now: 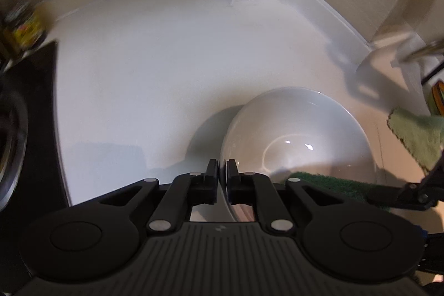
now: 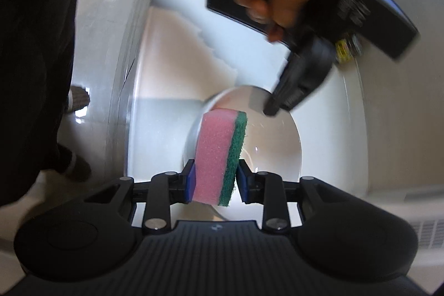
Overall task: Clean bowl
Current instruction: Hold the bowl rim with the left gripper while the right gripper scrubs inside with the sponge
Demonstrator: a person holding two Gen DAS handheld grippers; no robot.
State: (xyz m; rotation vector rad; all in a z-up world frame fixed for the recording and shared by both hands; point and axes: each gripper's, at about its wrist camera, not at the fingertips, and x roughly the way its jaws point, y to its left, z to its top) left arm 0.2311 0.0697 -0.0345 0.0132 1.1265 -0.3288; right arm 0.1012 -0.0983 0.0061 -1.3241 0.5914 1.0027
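Bowl [image 1: 299,135], white, sitting tilted above white countertop [image 1: 155,74], rim pinched by left gripper [image 1: 222,171], jaws nearly touching, only the rim between them. Right gripper [image 2: 215,178] clamping pink/green sponge [image 2: 219,154] upright btwn blue pads, green scrub layer on right, sponge reaching over bowl's near-left rim. Green cloth [image 1: 416,138] lying far right. Yellow-labelled jar [image 1: 23,27] blurring at far left, beside dark stovetop [image 1: 30,113].
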